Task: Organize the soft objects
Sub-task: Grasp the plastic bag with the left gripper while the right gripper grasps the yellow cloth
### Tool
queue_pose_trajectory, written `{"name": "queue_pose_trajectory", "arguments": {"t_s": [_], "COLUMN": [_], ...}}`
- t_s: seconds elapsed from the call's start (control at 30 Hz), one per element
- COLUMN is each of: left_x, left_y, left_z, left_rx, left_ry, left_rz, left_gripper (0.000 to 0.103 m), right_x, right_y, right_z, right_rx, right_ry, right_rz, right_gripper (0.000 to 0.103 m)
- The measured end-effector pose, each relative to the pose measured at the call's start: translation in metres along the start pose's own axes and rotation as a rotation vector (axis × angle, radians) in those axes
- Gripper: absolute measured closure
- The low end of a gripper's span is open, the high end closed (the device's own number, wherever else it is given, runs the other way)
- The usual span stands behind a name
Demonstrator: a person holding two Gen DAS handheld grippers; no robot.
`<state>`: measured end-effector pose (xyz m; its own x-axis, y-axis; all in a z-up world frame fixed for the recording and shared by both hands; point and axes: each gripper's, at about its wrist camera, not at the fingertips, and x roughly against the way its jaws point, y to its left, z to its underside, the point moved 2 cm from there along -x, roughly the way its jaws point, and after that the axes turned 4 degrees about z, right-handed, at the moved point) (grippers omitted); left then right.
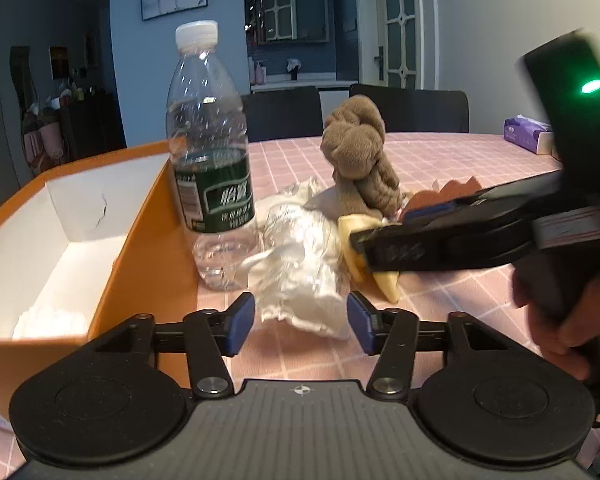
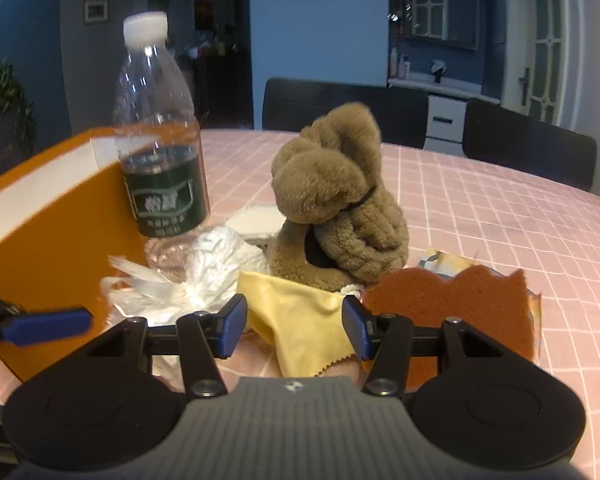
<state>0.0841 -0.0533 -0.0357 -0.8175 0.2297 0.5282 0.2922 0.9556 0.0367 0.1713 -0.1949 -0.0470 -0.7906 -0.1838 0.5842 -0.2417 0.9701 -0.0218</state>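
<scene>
A dim blue-walled dining room, dark chairs behind, a pink checked tablecloth (image 2: 500, 216) underfoot of everything. At the left, an orange box (image 1: 148, 240) with white inner walls, open on top, some white stuff in one corner. Just beside its wall, upright, a clear water bottle (image 1: 210, 152) with a green label.

Heaped right of the bottle, the soft things: a crumpled white plastic bag (image 1: 300, 264), a brown plush toy (image 2: 336, 196) sitting upright behind, a yellow cloth (image 2: 300, 312) spread flat in front of the plush, a rust-brown sponge piece (image 2: 452, 304) to its right.

Key relation: yellow cloth straight ahead of the right gripper (image 2: 294, 326), its near corner reaching in between the two blue pads, long edge running away toward the plush. Pads at a middling gap, either side of the cloth, not visibly pressing on it; nothing gripped yet by the look of it. From the left wrist view, the same gripper reaching in from the right, tips over the cloth.

White bag straight ahead of the left gripper (image 1: 300, 320), near edge lying between the pads, apparently untouched. Jaws moderately wide, empty.

Nearer to the box: the left side. Likely next: a pinch on the cloth, then a carry leftward past the bottle, with a knock against it the plain risk.
</scene>
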Motion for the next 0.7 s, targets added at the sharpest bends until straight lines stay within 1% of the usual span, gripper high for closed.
{"name": "queue_pose_trajectory", "arguments": {"t_s": [0.03, 0.07, 0.1, 0.13, 0.2, 0.23, 0.27, 0.37, 0.43, 0.47, 0.63, 0.7], "left_x": [0.001, 0.001, 0.001, -0.001, -0.003, -0.005, -0.006, -0.012, -0.019, -0.024, -0.047, -0.051], "left_y": [-0.001, -0.003, -0.004, -0.005, -0.006, -0.006, -0.006, -0.005, -0.006, -0.006, -0.003, -0.002], "left_z": [-0.002, -0.003, -0.005, -0.006, -0.008, -0.009, -0.010, -0.014, -0.016, -0.016, -0.013, -0.012], "left_rx": [-0.010, -0.024, -0.038, -0.053, -0.079, -0.089, -0.096, -0.112, -0.128, -0.133, -0.117, -0.106], "left_ry": [-0.010, -0.013, -0.014, -0.012, -0.013, -0.011, -0.009, -0.004, 0.011, 0.020, 0.062, 0.072], "left_rz": [-0.003, -0.005, -0.006, -0.010, -0.024, -0.028, -0.030, -0.037, -0.030, -0.027, -0.044, -0.051], "left_gripper": [0.033, 0.031, 0.028, 0.027, 0.027, 0.027, 0.027, 0.025, 0.017, 0.016, 0.016, 0.018], "right_x": [-0.003, -0.005, -0.007, -0.008, -0.011, -0.011, -0.010, -0.004, 0.001, 0.003, 0.008, 0.009], "right_y": [0.000, -0.001, -0.001, -0.001, -0.002, -0.002, -0.002, -0.006, -0.009, -0.011, -0.016, -0.018], "right_z": [0.001, 0.002, 0.002, 0.002, 0.002, 0.002, 0.002, 0.002, 0.003, 0.003, 0.009, 0.012], "right_rx": [-0.004, -0.010, -0.016, -0.021, -0.019, -0.016, -0.015, -0.018, -0.028, -0.033, -0.056, -0.064], "right_ry": [0.008, 0.014, 0.016, 0.019, 0.034, 0.036, 0.035, 0.026, 0.026, 0.027, 0.044, 0.049], "right_rz": [-0.010, -0.021, -0.034, -0.045, -0.046, -0.044, -0.042, -0.053, -0.057, -0.059, -0.064, -0.064], "right_gripper": [0.050, 0.054, 0.062, 0.067, 0.095, 0.100, 0.102, 0.103, 0.103, 0.103, 0.103, 0.103]}}
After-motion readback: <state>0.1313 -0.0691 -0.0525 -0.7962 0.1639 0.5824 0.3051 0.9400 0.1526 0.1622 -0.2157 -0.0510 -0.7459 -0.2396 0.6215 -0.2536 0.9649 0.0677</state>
